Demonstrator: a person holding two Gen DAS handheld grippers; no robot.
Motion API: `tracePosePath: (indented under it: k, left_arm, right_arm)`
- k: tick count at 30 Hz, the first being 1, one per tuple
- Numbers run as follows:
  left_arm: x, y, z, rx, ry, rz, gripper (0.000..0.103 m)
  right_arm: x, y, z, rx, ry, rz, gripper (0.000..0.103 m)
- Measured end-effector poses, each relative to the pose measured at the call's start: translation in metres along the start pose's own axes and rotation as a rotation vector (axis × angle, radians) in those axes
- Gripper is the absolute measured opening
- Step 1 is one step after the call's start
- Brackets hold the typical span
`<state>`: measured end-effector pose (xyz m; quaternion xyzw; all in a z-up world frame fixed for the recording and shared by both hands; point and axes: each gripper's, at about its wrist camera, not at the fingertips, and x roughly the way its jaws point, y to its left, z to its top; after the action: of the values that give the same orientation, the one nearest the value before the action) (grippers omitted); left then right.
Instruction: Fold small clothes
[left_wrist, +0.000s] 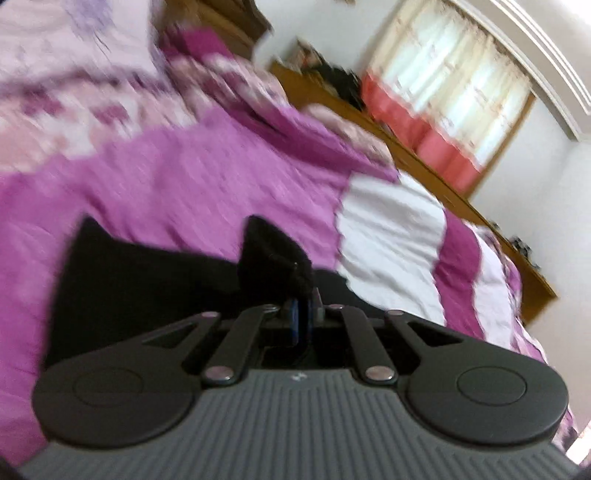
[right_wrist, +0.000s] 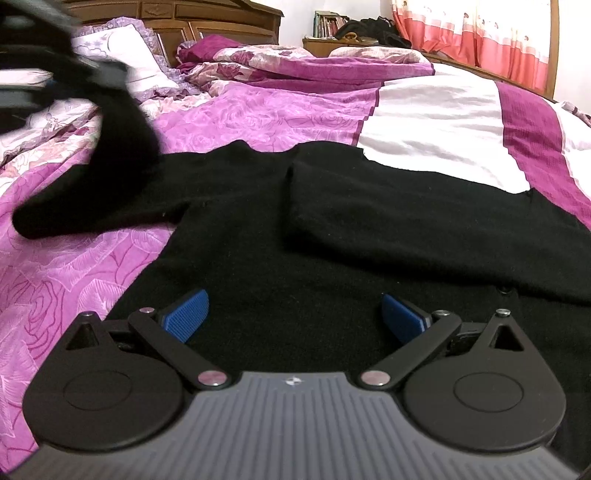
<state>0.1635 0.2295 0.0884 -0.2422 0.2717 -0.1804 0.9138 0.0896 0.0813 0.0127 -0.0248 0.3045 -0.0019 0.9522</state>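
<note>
Left gripper pinching black garment's sleeve, right gripper spread wide above it

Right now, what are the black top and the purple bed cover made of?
The black top looks like soft knit, maybe wool or fleece: matte and fuzzy, with no shine. The purple bed cover looks like thin woven cotton or polyester, smooth, with a printed rose pattern and a slight sheen. I cannot be sure of the fibre.
</note>
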Motion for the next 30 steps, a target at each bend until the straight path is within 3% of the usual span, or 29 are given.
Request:
tracePosePath:
  k: [11,14,16,18,20,22,24,27,28,30]
  left_arm:
    - [0.035,0.025,-0.032,-0.095,0.232,-0.019,0.009]
    - [0.031,0.045,-0.034,-0.236,0.273,-0.082,0.015]
    - [0.026,0.059,-0.033,-0.355,0.288,-0.172,0.028]
    - [0.017,0.070,-0.024,-0.427,0.255,-0.202,0.029]
    - [0.002,0.078,-0.010,-0.439,0.175,-0.177,0.030]
    - [-0.009,0.087,0.004,-0.425,0.100,-0.148,0.030]
    - [-0.015,0.098,0.012,-0.441,0.054,-0.054,0.030]
    - [-0.016,0.115,0.014,-0.494,0.046,0.130,0.030]
    - [-0.015,0.120,0.013,-0.514,0.051,0.167,0.030]
    - [-0.013,0.129,0.010,-0.558,0.070,0.174,0.030]
  right_arm:
    - [0.002,0.000,0.001,0.004,0.001,-0.002,0.103]
    - [0.001,0.001,0.001,0.002,0.000,-0.003,0.103]
    - [0.000,0.000,0.001,0.006,0.000,0.000,0.103]
    - [-0.003,-0.002,0.001,0.018,-0.011,0.009,0.103]
    - [-0.012,-0.014,0.000,0.074,-0.055,0.078,0.102]
    - [-0.032,-0.035,-0.002,0.186,-0.162,0.228,0.098]
    - [-0.043,-0.050,-0.001,0.292,-0.237,0.336,0.095]
    - [-0.025,-0.054,0.015,0.418,-0.134,0.370,0.095]
    - [-0.015,-0.055,0.017,0.478,-0.091,0.402,0.095]
    - [0.002,-0.052,0.020,0.558,-0.045,0.428,0.095]
